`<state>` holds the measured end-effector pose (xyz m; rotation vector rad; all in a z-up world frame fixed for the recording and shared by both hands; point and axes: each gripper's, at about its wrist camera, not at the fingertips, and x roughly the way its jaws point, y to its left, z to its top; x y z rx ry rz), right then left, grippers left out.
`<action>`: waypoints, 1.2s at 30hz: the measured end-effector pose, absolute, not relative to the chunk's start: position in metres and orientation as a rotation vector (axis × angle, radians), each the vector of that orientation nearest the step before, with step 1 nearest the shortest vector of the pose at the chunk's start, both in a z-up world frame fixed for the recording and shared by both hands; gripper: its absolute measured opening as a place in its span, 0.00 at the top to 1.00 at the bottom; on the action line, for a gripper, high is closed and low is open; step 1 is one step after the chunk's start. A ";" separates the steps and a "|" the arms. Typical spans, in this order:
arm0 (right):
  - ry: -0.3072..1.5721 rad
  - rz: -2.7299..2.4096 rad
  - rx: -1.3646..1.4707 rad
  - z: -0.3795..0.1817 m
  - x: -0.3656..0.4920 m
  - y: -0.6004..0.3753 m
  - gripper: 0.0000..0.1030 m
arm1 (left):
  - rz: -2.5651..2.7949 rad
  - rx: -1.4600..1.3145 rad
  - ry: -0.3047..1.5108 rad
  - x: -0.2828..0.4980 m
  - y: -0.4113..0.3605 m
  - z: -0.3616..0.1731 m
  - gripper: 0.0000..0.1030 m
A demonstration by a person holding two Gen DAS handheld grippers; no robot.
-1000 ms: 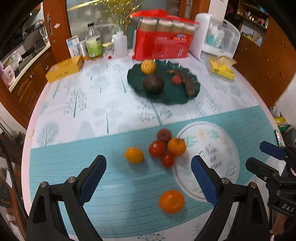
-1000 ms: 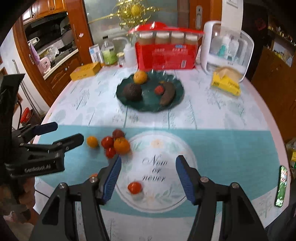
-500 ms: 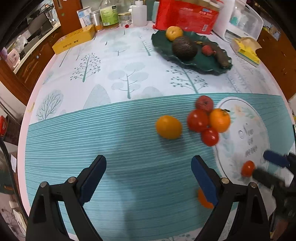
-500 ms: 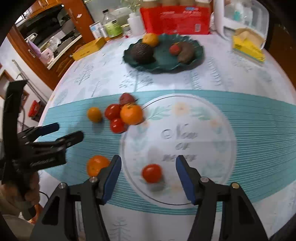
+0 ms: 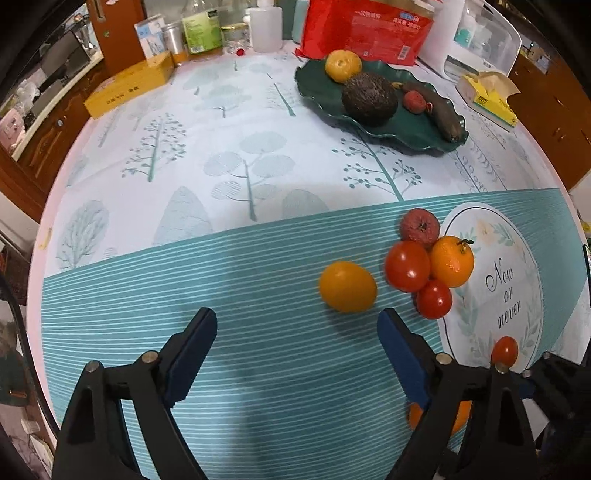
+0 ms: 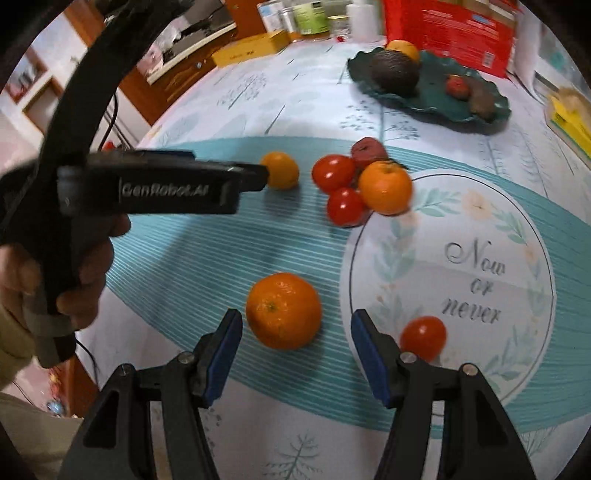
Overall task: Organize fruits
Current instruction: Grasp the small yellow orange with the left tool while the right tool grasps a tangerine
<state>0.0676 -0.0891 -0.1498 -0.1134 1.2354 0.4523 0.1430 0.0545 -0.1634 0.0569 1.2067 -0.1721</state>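
Loose fruit lies on the teal-striped tablecloth. In the left wrist view a yellow-orange fruit (image 5: 347,291) sits just beyond my open left gripper (image 5: 295,325); a cluster of two red tomatoes (image 5: 407,266), an orange (image 5: 452,261) and a dull red fruit (image 5: 420,226) lies to its right. In the right wrist view my open right gripper (image 6: 295,328) has a mandarin (image 6: 283,311) just ahead between its fingers, untouched. A small tomato (image 6: 423,338) lies right of it. The left gripper (image 6: 221,173) reaches in from the left. A dark green plate (image 5: 406,125) holds several fruits.
Behind the green plate stand a red package (image 5: 365,26), bottles and jars (image 5: 201,31), a yellow box (image 5: 129,88), a tissue box (image 5: 487,96) and a white appliance (image 5: 480,40). The round table's edge (image 5: 48,236) curves at left, with wooden cabinets beyond.
Both grippers have moved lower and closer to the fruit. The right gripper has shifted left from the small tomato to the mandarin. The left gripper has neared the yellow-orange fruit.
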 end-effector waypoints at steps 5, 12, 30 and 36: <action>1.217 0.482 -0.150 -0.157 0.064 -0.079 0.56 | -0.187 0.067 1.196 0.149 0.044 -0.165 0.17; 1.191 0.429 -0.169 -0.143 0.055 -0.098 0.57 | -0.217 0.071 1.207 0.157 0.033 -0.171 0.42; 1.127 0.298 -0.091 -0.108 0.030 -0.149 0.57 | -0.216 0.101 1.167 0.133 0.022 -0.162 0.68; 1.109 0.262 -0.081 -0.092 0.028 -0.161 0.57 | -0.265 0.078 1.101 0.120 0.014 -0.116 0.68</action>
